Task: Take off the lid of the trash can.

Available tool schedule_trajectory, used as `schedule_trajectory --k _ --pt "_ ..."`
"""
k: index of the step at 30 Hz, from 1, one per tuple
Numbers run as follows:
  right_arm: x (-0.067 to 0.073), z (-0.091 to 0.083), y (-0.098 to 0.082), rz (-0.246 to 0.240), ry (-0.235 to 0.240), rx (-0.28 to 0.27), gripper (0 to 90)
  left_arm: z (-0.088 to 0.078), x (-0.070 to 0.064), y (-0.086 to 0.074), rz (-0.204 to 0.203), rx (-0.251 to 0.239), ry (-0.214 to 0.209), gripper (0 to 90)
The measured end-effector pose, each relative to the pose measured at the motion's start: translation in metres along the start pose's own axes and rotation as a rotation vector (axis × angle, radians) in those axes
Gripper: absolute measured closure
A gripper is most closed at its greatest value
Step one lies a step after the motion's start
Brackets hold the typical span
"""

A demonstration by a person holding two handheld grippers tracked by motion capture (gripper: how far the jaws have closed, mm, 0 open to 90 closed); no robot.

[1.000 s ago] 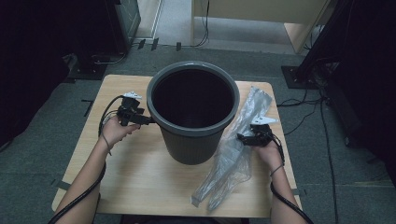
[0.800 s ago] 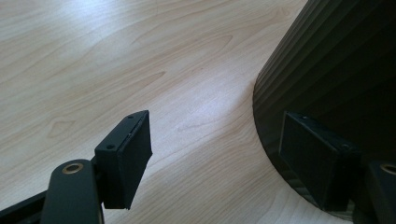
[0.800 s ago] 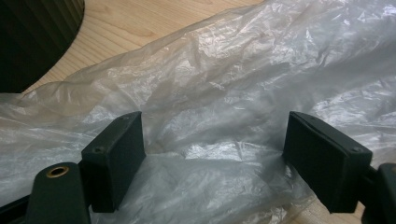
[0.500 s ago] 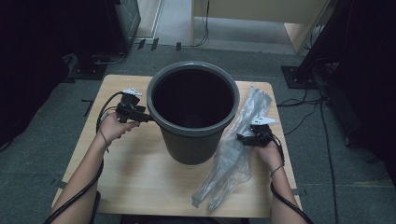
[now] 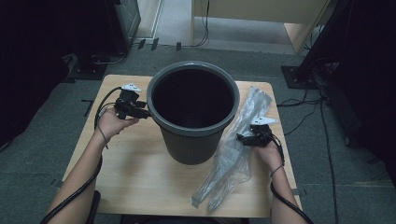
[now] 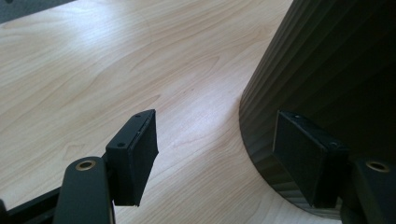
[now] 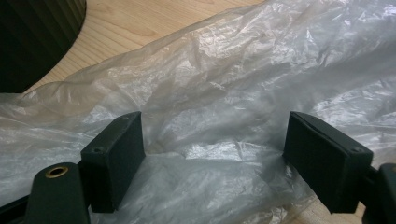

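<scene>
Bag: clear crinkled plastic bag (image 5: 236, 151), flattened into a long strip on the wooden table (image 5: 130, 177), right of the grey ribbed bin (image 5: 194, 116).
Axis: runs from near table edge to far right corner.
Left gripper (image 5: 140, 112): jaws just closing, apart, nothing between, beside bin wall.
Right gripper (image 5: 243, 138): spread, straddling the bag, not pinching.

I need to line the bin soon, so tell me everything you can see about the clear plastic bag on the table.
The plastic bag is thin, clear, crinkled film, unopened and bunched into a long strip. It lies flat on the wooden table to the right of the dark grey bin, running from near the far right corner towards the front edge. The right gripper sits low over its middle with jaws open and film between them, not pinched. Whether the bag touches the bin's base is unclear.
</scene>
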State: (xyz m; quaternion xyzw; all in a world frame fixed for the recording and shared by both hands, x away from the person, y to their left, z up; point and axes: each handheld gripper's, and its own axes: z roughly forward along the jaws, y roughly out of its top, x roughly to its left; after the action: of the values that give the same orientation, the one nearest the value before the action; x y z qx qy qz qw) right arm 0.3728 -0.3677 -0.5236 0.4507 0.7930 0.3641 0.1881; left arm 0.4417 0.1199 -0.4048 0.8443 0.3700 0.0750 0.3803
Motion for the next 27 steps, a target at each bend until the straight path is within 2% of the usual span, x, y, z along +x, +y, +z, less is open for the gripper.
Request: schedule_trajectory --k 5,7,12,18,27 --pt "0.0 0.0 0.0 -0.002 0.0 0.0 19.7 -0.004 0.001 0.004 0.001 -0.012 -0.013 34.9" --pt "0.0 0.0 0.0 -0.003 0.0 0.0 19.7 -0.006 0.003 0.007 -0.026 -0.016 -0.017 34.9" --pt "0.0 0.0 0.0 -0.003 0.001 0.0 19.7 -0.01 0.001 0.013 0.008 -0.014 -0.005 34.9" --pt "0.0 0.0 0.0 -0.001 0.002 0.001 19.7 -0.015 0.004 0.02 -0.005 -0.026 -0.017 35.0" --pt "0.0 0.0 0.0 -0.002 0.002 0.001 19.6 -0.021 0.005 0.027 0.016 -0.023 -0.002 35.1"
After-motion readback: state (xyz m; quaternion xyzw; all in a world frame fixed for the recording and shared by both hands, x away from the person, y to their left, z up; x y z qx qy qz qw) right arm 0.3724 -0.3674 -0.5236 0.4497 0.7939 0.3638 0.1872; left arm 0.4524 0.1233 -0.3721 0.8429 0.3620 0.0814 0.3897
